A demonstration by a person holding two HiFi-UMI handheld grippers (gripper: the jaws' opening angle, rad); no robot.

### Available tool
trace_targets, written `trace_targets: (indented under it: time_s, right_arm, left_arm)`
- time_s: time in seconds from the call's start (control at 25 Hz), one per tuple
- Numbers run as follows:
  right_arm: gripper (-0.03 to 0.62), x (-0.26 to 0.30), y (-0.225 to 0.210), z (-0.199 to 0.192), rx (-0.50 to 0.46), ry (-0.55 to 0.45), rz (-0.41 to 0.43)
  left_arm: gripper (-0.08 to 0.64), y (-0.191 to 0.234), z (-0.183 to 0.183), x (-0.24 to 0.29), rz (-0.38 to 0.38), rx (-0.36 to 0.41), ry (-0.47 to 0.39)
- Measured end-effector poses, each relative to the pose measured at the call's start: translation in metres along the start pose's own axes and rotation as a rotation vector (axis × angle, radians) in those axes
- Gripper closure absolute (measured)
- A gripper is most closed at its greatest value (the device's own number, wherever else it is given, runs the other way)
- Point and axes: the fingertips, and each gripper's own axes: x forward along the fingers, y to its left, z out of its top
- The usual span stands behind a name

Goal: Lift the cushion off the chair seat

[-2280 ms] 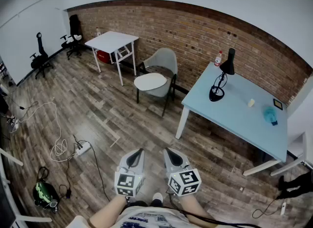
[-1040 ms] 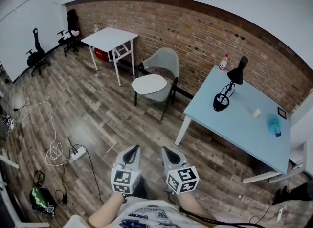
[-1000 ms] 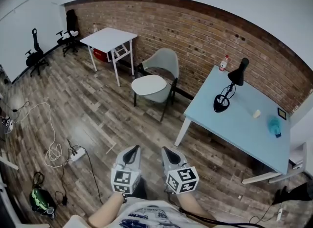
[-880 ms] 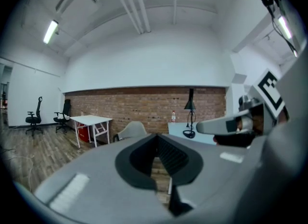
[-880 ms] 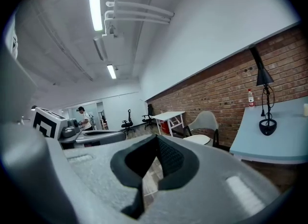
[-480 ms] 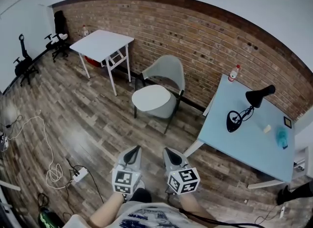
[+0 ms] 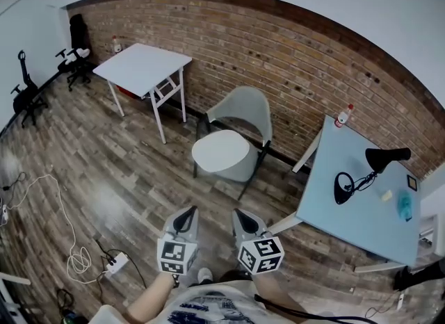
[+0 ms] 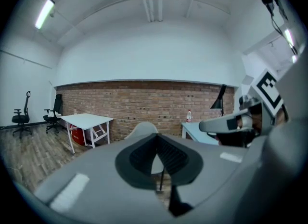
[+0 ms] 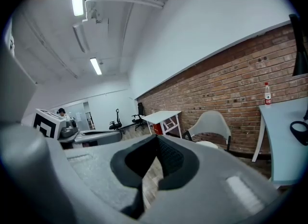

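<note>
Closer now than a moment ago, the chair (image 7: 245, 110) has grown larger in the head view and slid toward the middle, while the blue table (image 7: 361, 211) has swung off to the right. The person has been walking up to it with both grippers carried out in front.

The cushion (image 7: 221, 153) is a pale, flat oval lying on the chair seat, untouched. The chair is grey with a curved back and stands just in front of the brick wall (image 7: 278, 51), between the white table (image 7: 142, 69) and the blue one.

The left gripper (image 7: 188, 215) and right gripper (image 7: 243, 217) are side by side near the bottom of the head view, pointing at the chair but well apart from it. Each gripper's own view shows its dark pads pressed together with nothing between them, so both are closed and empty.

The lift has not begun, and I see several risks:

- **Closed jaws:** if they reach the cushion before they open, they would only push it across the seat or off the far edge.
- **Thin cushion:** it looks thin, so a pinch at one rim could let it sag and slip out.
- **Light chair:** it looks light, and a bump could skid it on the wood floor (image 7: 125, 176).
- **Trip hazard:** the power strip (image 7: 115, 263) and its cable lie to the left of the person's feet.
</note>
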Motion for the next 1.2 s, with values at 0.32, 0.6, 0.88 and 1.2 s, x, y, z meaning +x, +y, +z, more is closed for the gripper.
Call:
trace_targets:
  time_s: [0.32,0.6,0.88,1.2]
  right_arm:
    - [0.594,0.046,-0.033,0.009,0.01,0.013,-0.025]
    - [0.594,0.127,-0.097,0.027,0.033,0.004,-0.039]
    - [0.594,0.215,-0.185,0.054,0.066,0.038,-0.037]
    - [0.594,0.282,-0.279,0.08,0.104,0.08,-0.063]
  left_arm:
    - [0.568,0.028,-0.003,0.048,-0.003,-0.032,0.016]
    - [0.568,0.071,0.001,0.136,0.011,0.005,0.048]
    - [0.568,0.096,0.012,0.263,-0.018,0.008,0.12]
    - [0.568,0.113,0.026,0.382,-0.037,0.014,0.175]
